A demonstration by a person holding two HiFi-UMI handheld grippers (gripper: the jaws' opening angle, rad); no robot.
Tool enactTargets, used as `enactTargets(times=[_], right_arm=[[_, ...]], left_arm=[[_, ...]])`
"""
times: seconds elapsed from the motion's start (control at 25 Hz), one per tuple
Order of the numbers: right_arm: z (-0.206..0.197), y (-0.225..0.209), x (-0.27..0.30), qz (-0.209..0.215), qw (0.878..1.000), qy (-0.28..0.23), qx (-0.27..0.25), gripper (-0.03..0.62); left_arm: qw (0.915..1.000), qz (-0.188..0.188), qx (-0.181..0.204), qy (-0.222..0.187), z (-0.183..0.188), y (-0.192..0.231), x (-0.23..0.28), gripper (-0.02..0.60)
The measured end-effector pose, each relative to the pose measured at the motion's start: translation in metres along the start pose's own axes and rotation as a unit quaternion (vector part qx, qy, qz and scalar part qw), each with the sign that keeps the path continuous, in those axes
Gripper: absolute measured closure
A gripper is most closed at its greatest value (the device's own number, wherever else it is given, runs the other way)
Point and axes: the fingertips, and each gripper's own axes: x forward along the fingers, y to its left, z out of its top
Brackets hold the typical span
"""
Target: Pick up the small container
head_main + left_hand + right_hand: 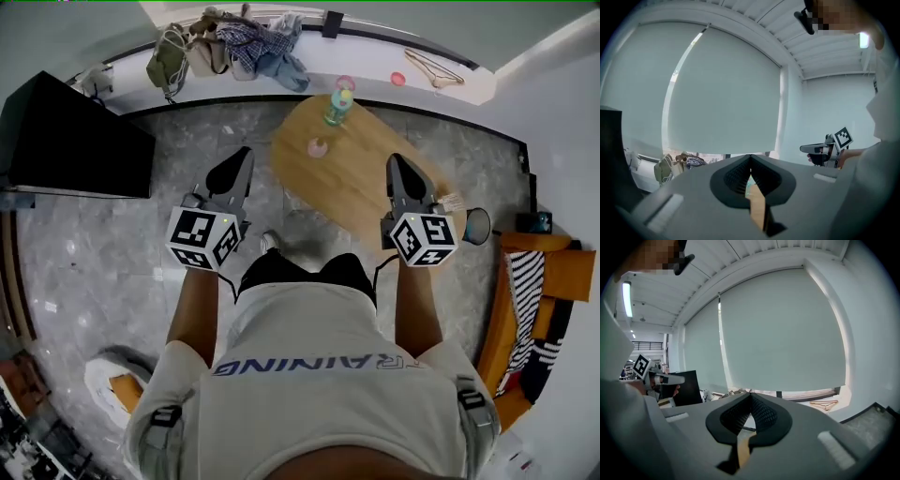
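A small pink container (pixel 318 147) stands on the oval wooden table (pixel 375 178), near its far end. A bottle with a pink and green top (pixel 338 105) stands just beyond it. My left gripper (pixel 245 152) is held over the stone floor to the left of the table, jaws together and empty. My right gripper (pixel 395 160) hovers over the table's right part, also closed with nothing in it. In the left gripper view the jaws (pixel 750 157) meet, with a sliver of table below. In the right gripper view the jaws (pixel 750 395) meet too.
A black cabinet (pixel 70 136) stands at the left. Bags and clothes (pixel 234 47) lie on the window ledge, with a hanger (pixel 433 67) farther right. A wooden chair with striped cloth (pixel 530 300) is at the right. A white object (pixel 112 375) sits on the floor.
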Motion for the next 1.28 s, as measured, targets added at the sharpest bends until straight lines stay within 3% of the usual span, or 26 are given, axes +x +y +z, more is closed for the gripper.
enactTargets(times=[0.32,0.72,0.76,1.0,1.28], right_arm=[[-0.036,-0.036,0.006,-0.039,0.998,0.016,0.042,0.577],[-0.063,-0.107,0.028,-0.017,0.996,0.044,0.074,0.577],[-0.068,-0.111,0.032,-0.015,0.996,0.049,0.074,0.577],[-0.097,-0.107,0.044,-0.002,0.994,0.077,0.083,0.577],[-0.110,-0.096,0.049,0.003,0.992,0.091,0.089,0.577]], left_arm=[[0.9983,-0.035,0.008,0.046,-0.023,-0.008,0.057,0.578],[0.9972,-0.021,0.008,0.071,-0.046,-0.042,0.121,0.570],[0.9970,-0.024,0.006,0.074,-0.050,-0.044,0.128,0.545],[0.9953,-0.042,-0.001,0.087,-0.071,-0.048,0.139,0.232],[0.9947,-0.037,0.003,0.096,-0.083,-0.036,0.135,0.142]])
